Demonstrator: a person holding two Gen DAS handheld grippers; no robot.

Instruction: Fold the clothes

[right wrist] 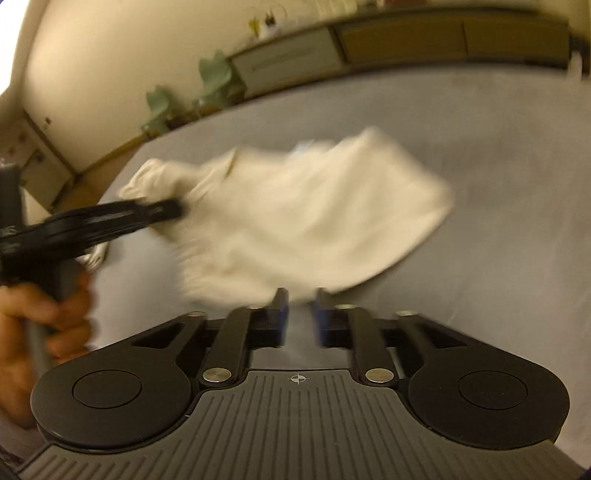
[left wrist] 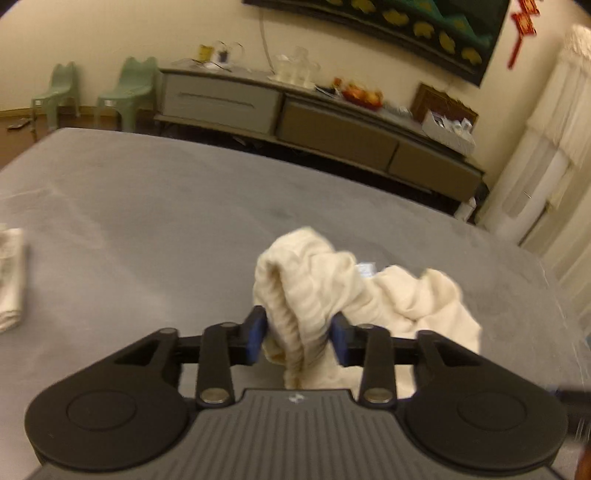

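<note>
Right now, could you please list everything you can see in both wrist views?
cream garment: one, crumpled, mid-bed, bunched between the left tool's pads.
folded cream cloth: one, bed's left edge.
bed: one, grey cover.
sideboard: one, grey and tan drawers, along the wall.
green chairs: two, left of the sideboard.
red fruit bowl: one, on the sideboard.
dark wall hanging: one, above the sideboard.
left tool: black, blue pads, garment between them.
right tool: black, nothing between its pads.
hand: one, gripping the left tool's handle.
</note>
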